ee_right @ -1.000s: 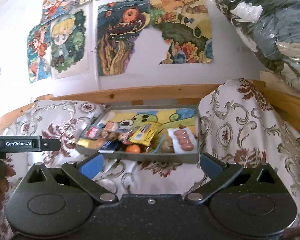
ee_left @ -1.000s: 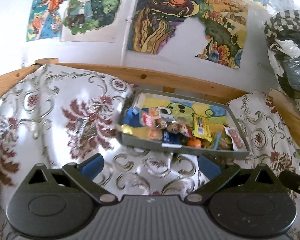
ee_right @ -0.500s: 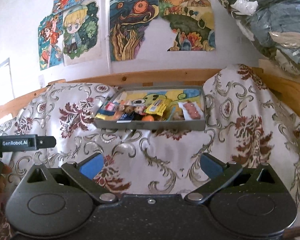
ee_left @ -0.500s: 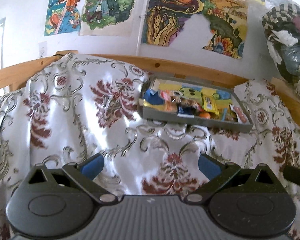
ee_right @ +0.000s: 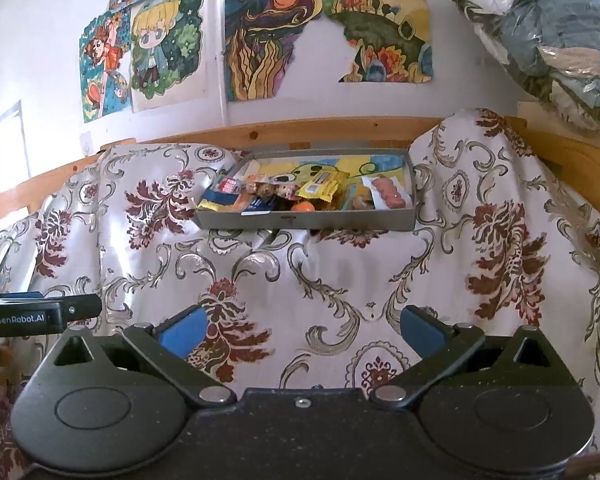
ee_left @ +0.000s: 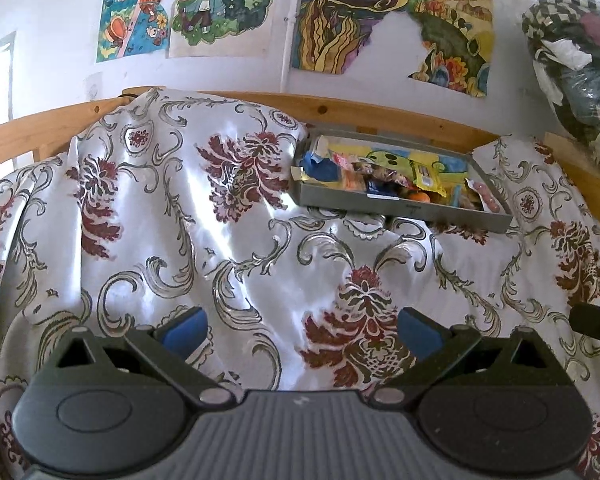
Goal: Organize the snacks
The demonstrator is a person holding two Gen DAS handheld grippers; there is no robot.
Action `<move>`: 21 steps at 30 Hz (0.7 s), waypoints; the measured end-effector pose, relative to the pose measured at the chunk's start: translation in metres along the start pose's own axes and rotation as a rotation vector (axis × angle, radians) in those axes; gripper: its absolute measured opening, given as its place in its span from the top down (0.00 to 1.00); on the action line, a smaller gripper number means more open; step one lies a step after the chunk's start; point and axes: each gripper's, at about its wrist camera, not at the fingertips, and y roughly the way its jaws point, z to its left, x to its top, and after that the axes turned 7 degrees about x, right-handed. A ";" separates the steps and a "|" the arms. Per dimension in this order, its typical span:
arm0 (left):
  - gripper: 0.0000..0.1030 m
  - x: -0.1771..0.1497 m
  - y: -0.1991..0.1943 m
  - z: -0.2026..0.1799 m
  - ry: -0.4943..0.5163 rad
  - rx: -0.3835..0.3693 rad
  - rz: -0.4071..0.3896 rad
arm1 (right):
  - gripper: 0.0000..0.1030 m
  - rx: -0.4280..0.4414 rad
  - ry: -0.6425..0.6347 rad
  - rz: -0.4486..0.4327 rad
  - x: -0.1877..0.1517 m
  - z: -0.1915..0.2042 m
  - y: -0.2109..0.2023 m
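A grey tray (ee_left: 400, 208) (ee_right: 308, 220) full of mixed snack packets rests on a floral cloth at the back, against a wooden rail. Among them are a yellow packet (ee_right: 322, 186), an orange round sweet (ee_right: 303, 207), a pack of pink sausages (ee_right: 388, 196) and a blue packet (ee_left: 320, 168). My left gripper (ee_left: 300, 330) is open and empty, well short of the tray. My right gripper (ee_right: 302, 328) is likewise open and empty, far in front of the tray.
A white satin cloth with dark red flowers (ee_left: 204, 240) covers the surface and rises in humps at both sides. A wooden rail (ee_right: 320, 130) runs behind. Bagged clothes (ee_right: 540, 32) hang at the upper right. The left gripper's body (ee_right: 36, 316) shows at the left edge.
Both grippers have pulled back from the tray, which now looks smaller and farther away. More of the cloth shows in front. Both stay open.
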 end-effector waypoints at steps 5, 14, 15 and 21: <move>0.00 -0.002 0.002 0.002 -0.010 0.002 0.011 | 0.01 -0.001 0.004 0.013 -0.003 0.000 0.002; 0.00 -0.004 0.002 0.002 -0.011 0.004 0.017 | 0.01 0.004 0.012 0.025 -0.005 0.000 0.004; 0.00 -0.004 0.002 0.002 -0.010 0.005 0.017 | 0.01 0.004 0.014 0.025 -0.005 0.000 0.004; 0.00 -0.004 0.002 0.002 -0.011 0.007 0.015 | 0.01 0.004 0.020 0.022 -0.004 -0.001 0.003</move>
